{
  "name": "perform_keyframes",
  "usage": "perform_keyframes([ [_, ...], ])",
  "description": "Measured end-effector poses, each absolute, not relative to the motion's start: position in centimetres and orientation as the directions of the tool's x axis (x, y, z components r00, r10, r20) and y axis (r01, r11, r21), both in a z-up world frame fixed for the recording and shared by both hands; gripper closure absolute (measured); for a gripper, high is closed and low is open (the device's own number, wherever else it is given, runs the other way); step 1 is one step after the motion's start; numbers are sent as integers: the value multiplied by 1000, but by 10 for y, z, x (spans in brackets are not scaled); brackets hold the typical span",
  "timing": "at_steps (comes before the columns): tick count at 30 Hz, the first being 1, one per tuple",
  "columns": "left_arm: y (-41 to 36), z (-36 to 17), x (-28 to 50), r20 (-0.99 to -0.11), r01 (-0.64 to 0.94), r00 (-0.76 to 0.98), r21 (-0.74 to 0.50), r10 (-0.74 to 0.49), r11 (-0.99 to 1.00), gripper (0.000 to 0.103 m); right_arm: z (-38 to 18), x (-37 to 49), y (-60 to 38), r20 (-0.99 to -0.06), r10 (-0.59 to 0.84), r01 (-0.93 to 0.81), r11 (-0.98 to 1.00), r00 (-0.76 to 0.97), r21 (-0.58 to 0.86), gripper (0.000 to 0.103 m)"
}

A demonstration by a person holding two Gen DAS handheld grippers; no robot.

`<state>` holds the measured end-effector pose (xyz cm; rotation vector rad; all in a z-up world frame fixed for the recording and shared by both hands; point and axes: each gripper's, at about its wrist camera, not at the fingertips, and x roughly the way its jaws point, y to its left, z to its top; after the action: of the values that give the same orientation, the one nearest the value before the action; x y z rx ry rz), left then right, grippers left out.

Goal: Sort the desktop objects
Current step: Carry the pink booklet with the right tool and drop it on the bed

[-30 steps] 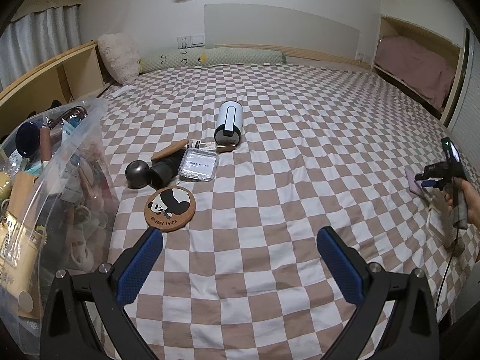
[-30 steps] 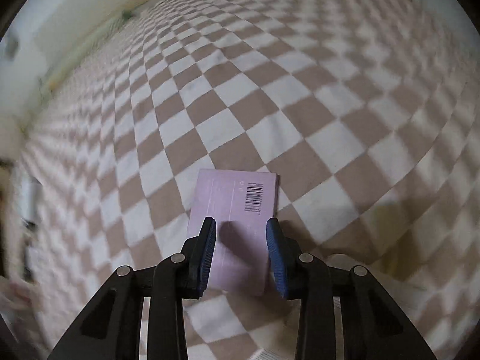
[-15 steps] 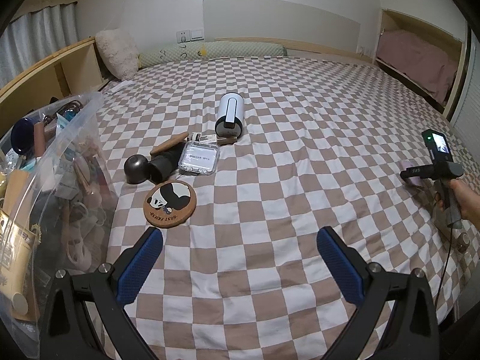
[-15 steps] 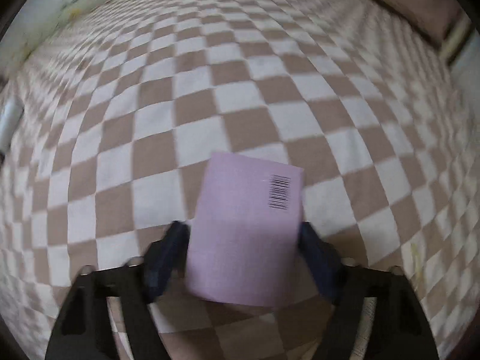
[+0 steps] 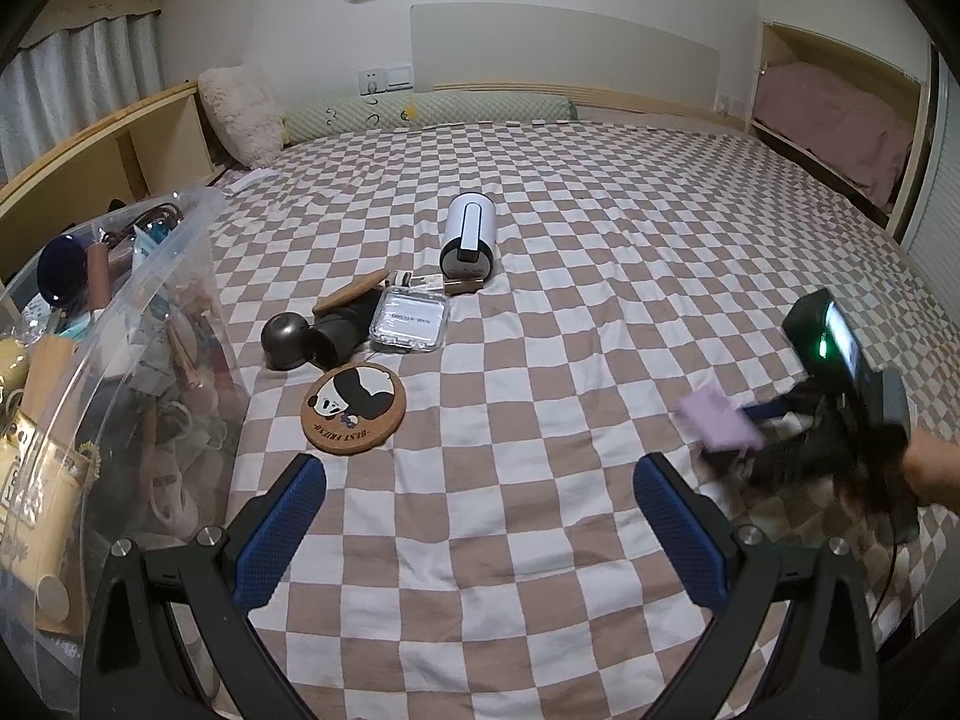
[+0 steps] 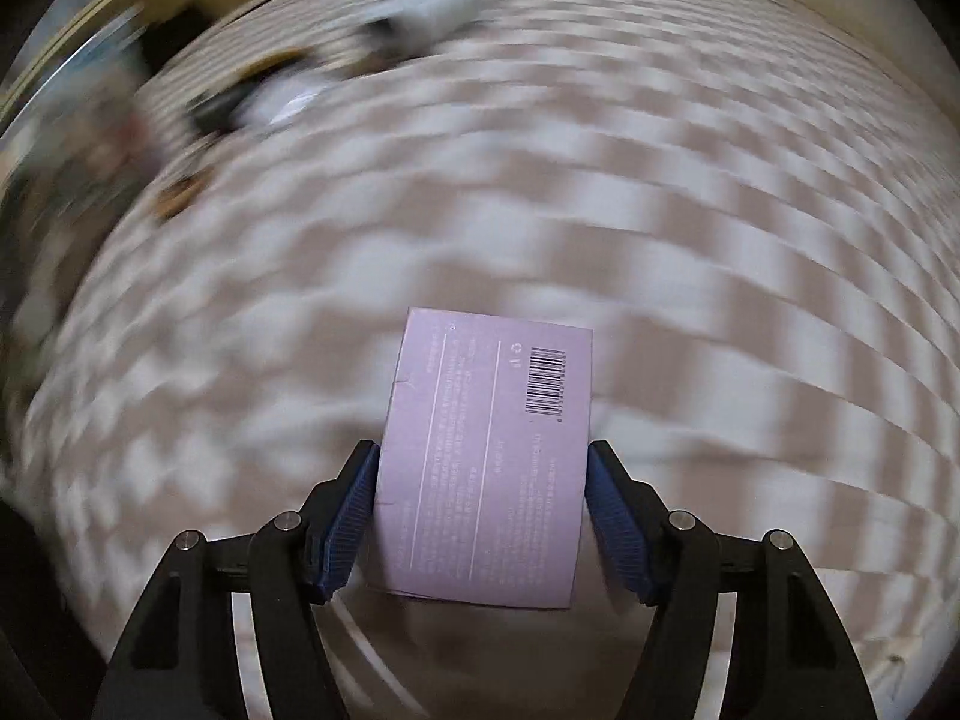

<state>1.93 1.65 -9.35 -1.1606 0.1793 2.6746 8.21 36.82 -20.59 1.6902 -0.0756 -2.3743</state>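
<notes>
My right gripper (image 6: 483, 501) is shut on a flat lilac box (image 6: 489, 456) with a barcode and holds it above the checkered bedspread; it also shows in the left wrist view (image 5: 717, 420), at the right. My left gripper (image 5: 480, 531) is open and empty over the bedspread. On the bed lie a panda coaster (image 5: 354, 407), a clear plastic case (image 5: 411, 320), a white cylinder (image 5: 469, 234), a dark round object (image 5: 288, 341) and a wooden stick (image 5: 351, 299).
A clear plastic bin (image 5: 120, 372) full of small items stands at the left edge of the bed. A wooden shelf (image 5: 90, 162) runs along the left wall. Pillows (image 5: 240, 114) lie at the head. The right wrist view is motion-blurred.
My right gripper opened wide around the lilac box, closed on its sides, lifted it and swung left toward the objects. My left gripper stayed open, nearly still.
</notes>
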Motion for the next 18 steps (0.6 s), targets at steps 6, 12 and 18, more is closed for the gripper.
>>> perform_keyframes([
  [6, 8, -111, 18, -756, -235, -643, 42, 123, -971, 0, -206, 92, 285, -923, -287, 392, -904, -258, 171, 32],
  [12, -2, -118, 17, -766, -217, -634, 45, 106, -975, 0, -204, 106, 268, -931, -258, 454, -883, -257, 119, 19],
  [18, -6, -115, 17, -766, -216, -631, 21, 123, -976, 0, -186, 110, 313, -952, -178, 361, -929, -249, 79, 19],
])
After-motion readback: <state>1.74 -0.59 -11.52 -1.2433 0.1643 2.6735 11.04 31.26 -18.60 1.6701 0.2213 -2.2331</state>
